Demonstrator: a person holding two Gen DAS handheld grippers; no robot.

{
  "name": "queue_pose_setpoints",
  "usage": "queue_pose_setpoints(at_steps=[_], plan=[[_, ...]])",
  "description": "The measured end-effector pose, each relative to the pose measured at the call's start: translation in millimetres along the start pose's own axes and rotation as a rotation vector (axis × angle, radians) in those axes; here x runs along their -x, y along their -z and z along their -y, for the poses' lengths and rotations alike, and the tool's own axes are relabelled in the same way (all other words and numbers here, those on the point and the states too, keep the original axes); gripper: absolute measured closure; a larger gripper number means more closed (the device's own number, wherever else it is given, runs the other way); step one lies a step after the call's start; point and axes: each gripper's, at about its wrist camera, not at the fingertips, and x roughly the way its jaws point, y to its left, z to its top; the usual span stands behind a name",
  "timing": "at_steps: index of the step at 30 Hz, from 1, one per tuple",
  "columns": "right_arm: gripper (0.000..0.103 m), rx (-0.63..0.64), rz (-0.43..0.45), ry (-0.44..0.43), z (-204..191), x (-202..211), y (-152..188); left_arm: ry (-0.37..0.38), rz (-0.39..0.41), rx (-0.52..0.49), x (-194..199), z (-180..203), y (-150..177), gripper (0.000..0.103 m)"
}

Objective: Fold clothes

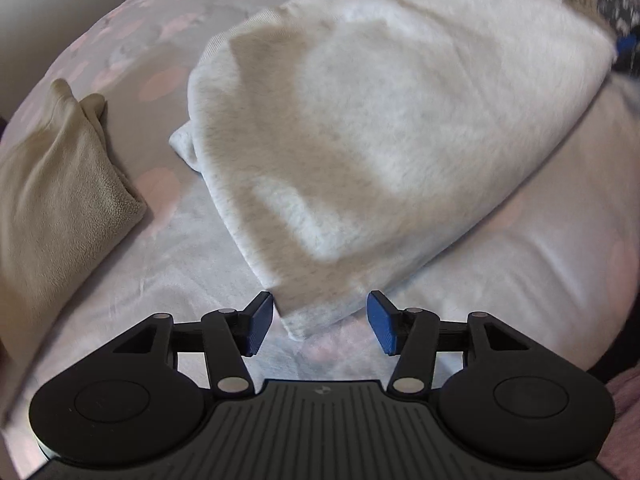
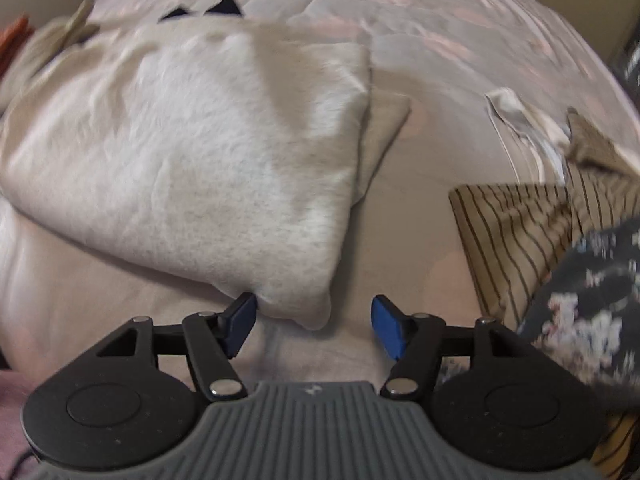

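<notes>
The folded pale grey sweatshirt (image 1: 360, 128) is soft, fuzzy heathered knit, matt. Beside it the beige folded cloth (image 1: 60, 200) looks fleecy and napped. The pink-patterned bedsheet (image 2: 440, 40) is smooth with a faint sheen. The tan striped fabric (image 2: 516, 232) looks thin and woven.

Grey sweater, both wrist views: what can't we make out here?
- Grey sweater: far edge in the left wrist view is cut off by the frame top; motion blur hides any seams.
- Dark item behind the sweater: mostly hidden by it in the right wrist view, kind unclear.
- Floral fabric: blurred and cut by the right edge.
- Beige cloth: cut off by the left edge in the left wrist view.
</notes>
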Motion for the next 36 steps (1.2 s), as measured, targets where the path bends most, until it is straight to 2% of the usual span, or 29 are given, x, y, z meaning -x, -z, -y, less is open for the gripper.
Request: queue_pose_setpoints(at_steps=[1,2,3,5,7,9,11,14,17,19,20,23,24,25,28,32,34,36], plan=[[0.050,0.021,-0.010,-0.003,-2.9,-3.4,-1.5,0.010,-0.027,0.018,-6.2,-2.4,0.6,0.079],[0.068,0.032,-0.025,-0.018,-4.4,-7.1,-2.8,0.020,-0.055,0.036,-12.5,-4.9,1.2,0.081],[0.077,0.035,-0.044,-0.021,-5.5,-11.1,-3.6,0.027,-0.072,0.050,-17.1,-7.7,3.2,0.085],[0.084,0.035,-0.083,-0.012,-6.2,-18.4,-2.9,0.037,-0.092,0.075,-23.5,-13.6,8.2,0.090],[0.085,0.043,-0.109,-0.004,-4.4,-22.7,0.9,0.042,-0.110,0.110,-24.7,-21.7,13.3,0.098],[0.088,0.043,-0.135,0.008,-1.0,-24.7,4.6,0.023,-0.135,0.124,-22.9,-27.7,18.8,0.101],[0.097,0.023,-0.164,0.031,6.4,-21.2,8.1,-0.003,-0.153,0.122,-18.3,-32.5,25.7,0.101],[0.095,0.018,-0.168,0.087,18.0,-7.2,15.6,-0.007,-0.119,0.152,-3.9,-44.7,33.1,0.100],[0.093,-0.073,-0.088,0.054,35.8,14.5,13.6,-0.004,-0.046,0.210,13.6,-60.8,35.4,0.095],[0.082,-0.148,-0.010,0.043,48.3,27.1,5.4,0.003,0.030,0.279,25.5,-74.7,29.5,0.083],[0.072,-0.181,0.029,0.042,52.6,31.0,-1.0,0.008,0.072,0.317,31.2,-81.4,24.7,0.081],[0.069,-0.273,0.125,0.008,60.6,32.8,-27.5,0.040,0.179,0.416,40.6,-97.2,2.5,0.068],[0.069,-0.305,0.150,-0.009,63.5,31.5,-35.3,0.052,0.202,0.445,41.1,-100.0,-3.1,0.059],[0.069,-0.339,0.170,-0.028,66.7,29.0,-42.1,0.071,0.224,0.472,39.9,-102.7,-11.3,0.057],[0.068,-0.436,0.217,-0.075,76.5,17.4,-67.4,0.113,0.264,0.549,30.2,-107.9,-33.7,0.057],[0.062,-0.550,0.235,-0.109,87.7,-3.9,-87.3,0.135,0.284,0.666,2.6,-124.7,-56.8,0.056],[0.057,-0.602,0.225,-0.124,93.6,-18.3,-92.6,0.160,0.296,0.731,-7.9,-132.0,-61.3,0.056],[0.041,-0.637,0.206,-0.126,98.5,-33.3,-95.3,0.176,0.300,0.761,-18.9,-133.1,-64.6,0.056]])
